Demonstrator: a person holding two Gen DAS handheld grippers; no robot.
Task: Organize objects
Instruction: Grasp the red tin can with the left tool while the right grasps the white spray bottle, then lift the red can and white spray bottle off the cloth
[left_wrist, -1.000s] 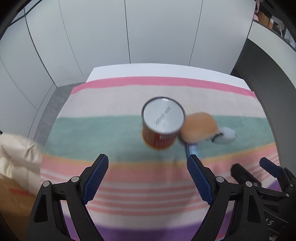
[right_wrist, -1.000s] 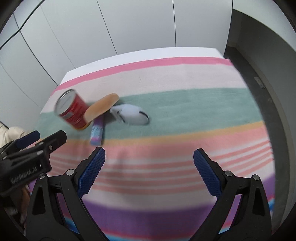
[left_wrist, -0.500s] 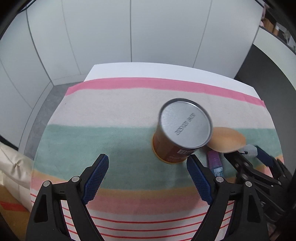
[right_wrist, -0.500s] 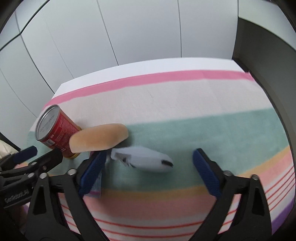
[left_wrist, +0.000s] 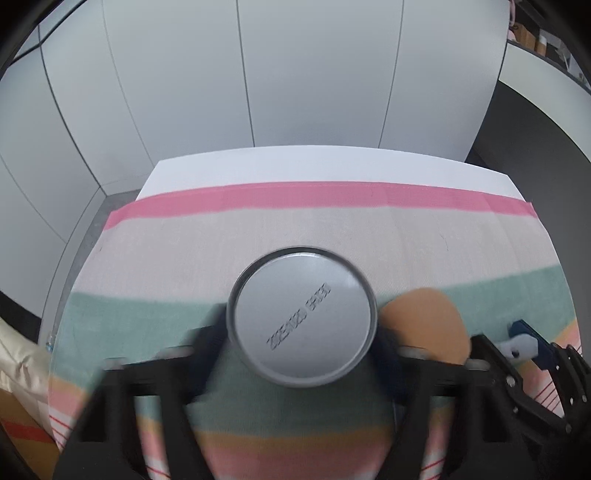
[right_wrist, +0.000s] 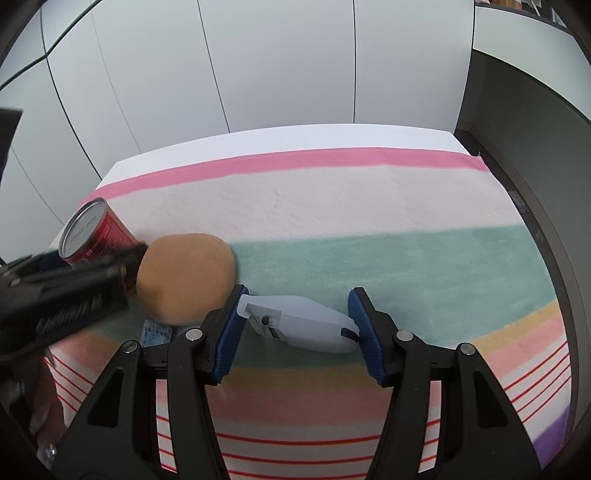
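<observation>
Both of your tools have come down and their jaws have just been closing: your left tool (left_wrist: 301, 347) now has the red can (left_wrist: 301, 319) between its narrowed jaws, your right tool (right_wrist: 295, 332) the white device (right_wrist: 306, 325). Both things rest on the striped surface (right_wrist: 369, 206), the bun (right_wrist: 184, 280) between them. Whether the pads already press, I cannot tell.

1. A white table (right_wrist: 280, 138) carries everything; its bare top shows only along the far edge.
2. A striped cloth (right_wrist: 369, 199) covers the rest, with pink, cream, teal, orange and thin red bands.
3. On the cloth a red can (right_wrist: 94, 236) stands upright at the left.
4. A tan bun (right_wrist: 184, 280) lies just beside the can.
5. A white plastic tool (right_wrist: 306, 325) lies on the teal band, near the bun.
6. A small blue packet (right_wrist: 157, 332) lies partly under the bun.
</observation>
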